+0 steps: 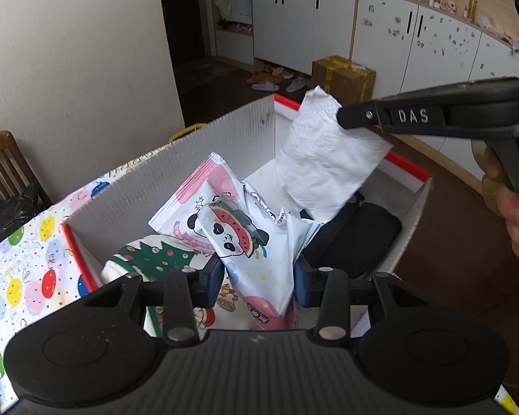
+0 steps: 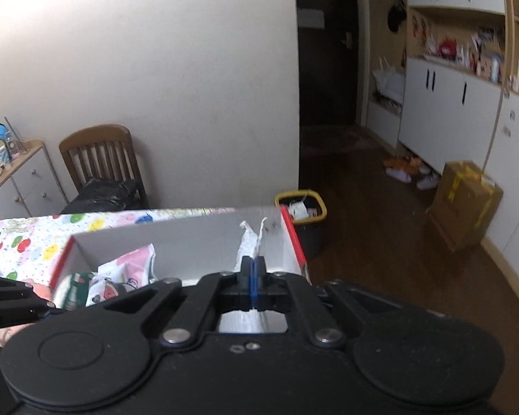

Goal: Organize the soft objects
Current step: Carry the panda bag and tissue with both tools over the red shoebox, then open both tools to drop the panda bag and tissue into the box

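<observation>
Left gripper (image 1: pixel 259 273) pinches a panda pack (image 1: pixel 245 242) over the box (image 1: pixel 176 173) — right gripper (image 2: pixel 253 269), fingers pressed together, clamps a tissue (image 1: pixel 325 159).

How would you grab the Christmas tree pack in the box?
Best bet: pinch the Christmas tree pack by its rounded upper edge, coming down from above on the near-left side of the box. It lies partly under the panda wipes pack, which the left gripper holds, so only that left end is free. It looks soft, so a gentle pinch should do.
</observation>
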`<state>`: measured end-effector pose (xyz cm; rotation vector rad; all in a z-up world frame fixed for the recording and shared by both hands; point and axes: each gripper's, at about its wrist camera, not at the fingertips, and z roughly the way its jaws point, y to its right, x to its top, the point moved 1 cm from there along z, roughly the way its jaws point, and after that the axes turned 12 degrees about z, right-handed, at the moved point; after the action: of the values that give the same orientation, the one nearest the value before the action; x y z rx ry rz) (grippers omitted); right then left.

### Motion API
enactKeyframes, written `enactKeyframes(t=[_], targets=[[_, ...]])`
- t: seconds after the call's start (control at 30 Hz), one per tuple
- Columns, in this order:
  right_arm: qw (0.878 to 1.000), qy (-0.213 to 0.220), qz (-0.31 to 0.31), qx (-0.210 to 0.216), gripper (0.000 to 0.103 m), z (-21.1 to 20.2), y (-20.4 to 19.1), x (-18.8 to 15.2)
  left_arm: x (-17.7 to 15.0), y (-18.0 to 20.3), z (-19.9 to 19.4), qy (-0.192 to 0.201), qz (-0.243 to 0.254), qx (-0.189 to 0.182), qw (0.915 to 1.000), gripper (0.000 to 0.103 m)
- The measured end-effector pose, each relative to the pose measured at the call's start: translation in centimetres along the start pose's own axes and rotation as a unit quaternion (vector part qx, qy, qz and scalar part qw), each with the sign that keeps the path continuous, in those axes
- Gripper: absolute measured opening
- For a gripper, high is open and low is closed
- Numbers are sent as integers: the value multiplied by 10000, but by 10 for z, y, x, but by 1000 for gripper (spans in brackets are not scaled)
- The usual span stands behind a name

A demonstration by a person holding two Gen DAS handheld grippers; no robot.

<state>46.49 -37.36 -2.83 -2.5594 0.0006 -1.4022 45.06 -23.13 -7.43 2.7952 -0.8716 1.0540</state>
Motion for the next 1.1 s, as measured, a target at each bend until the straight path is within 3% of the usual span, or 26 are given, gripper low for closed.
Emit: enactKeyframes(t=[0.33, 0.73, 0.87, 1.0, 1.1], targets=[[9987, -402, -45, -299, 0, 23, 13, -24, 6, 1, 33, -284, -64, -107, 9995, 40], [9964, -762, -259, -261, 1, 28, 11, -37, 6, -1, 57, -628, -272, -199, 9975, 46], [9969, -744, -189, -181, 13, 24, 12, -34, 6, -1, 56, -561, -368, -187, 9976, 52], [9972, -702, -256, -76, 23, 15, 13, -35, 6, 0, 48, -435, -446, -79, 9980, 68], [9975, -656, -257, -16, 34, 8, 12, -34, 5, -2, 41, -329, -500, -55, 9982, 70]])
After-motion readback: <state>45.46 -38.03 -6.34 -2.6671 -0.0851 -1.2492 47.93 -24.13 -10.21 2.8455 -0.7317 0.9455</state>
